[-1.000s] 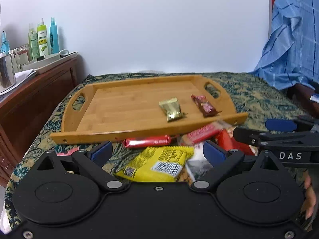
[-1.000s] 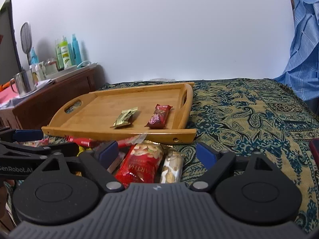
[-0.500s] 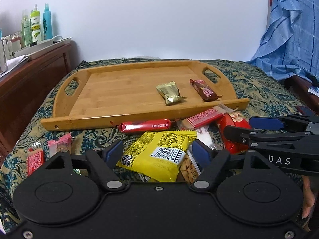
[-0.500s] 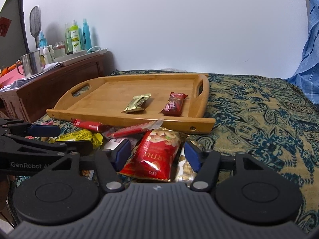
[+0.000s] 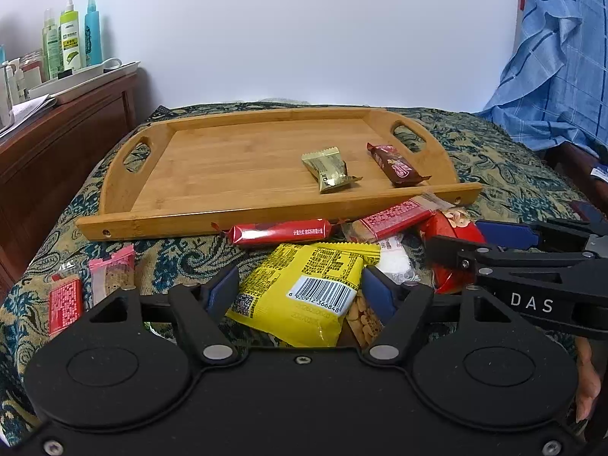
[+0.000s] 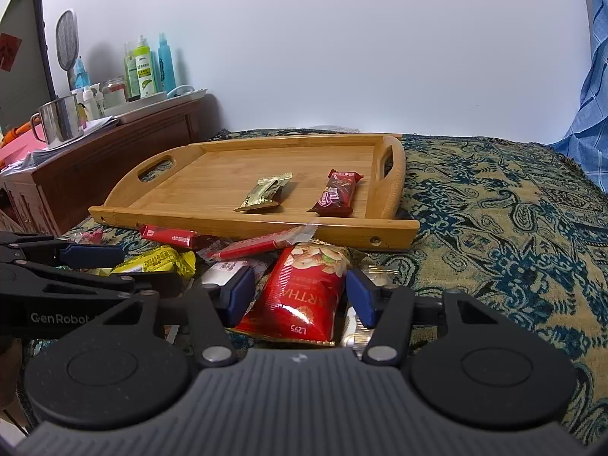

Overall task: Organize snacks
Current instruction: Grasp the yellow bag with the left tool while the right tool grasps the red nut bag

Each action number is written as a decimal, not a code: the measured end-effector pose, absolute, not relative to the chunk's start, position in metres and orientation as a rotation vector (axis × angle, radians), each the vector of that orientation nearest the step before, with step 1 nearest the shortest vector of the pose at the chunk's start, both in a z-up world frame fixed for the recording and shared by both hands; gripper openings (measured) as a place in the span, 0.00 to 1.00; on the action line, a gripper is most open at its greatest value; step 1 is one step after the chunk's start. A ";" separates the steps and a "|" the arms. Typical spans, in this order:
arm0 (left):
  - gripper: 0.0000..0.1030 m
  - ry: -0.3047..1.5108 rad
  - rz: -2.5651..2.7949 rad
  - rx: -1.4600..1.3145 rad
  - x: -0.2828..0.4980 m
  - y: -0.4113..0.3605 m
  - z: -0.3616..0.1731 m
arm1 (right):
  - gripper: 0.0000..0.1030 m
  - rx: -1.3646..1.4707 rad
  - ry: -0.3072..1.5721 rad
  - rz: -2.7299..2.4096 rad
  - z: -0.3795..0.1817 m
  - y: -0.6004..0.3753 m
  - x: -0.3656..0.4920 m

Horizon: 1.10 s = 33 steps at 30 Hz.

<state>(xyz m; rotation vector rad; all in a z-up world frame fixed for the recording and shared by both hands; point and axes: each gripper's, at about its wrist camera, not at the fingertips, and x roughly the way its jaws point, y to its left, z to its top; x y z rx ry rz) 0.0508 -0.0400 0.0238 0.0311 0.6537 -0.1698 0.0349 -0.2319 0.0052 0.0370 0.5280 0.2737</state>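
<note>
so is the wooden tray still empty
No. The wooden tray holds two snacks: a gold wrapper and a brown bar.
</note>
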 end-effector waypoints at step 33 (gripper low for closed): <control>0.37 0.594 -0.170 0.083 0.022 -0.052 0.038 | 0.45 0.063 0.499 0.210 0.008 -0.234 0.028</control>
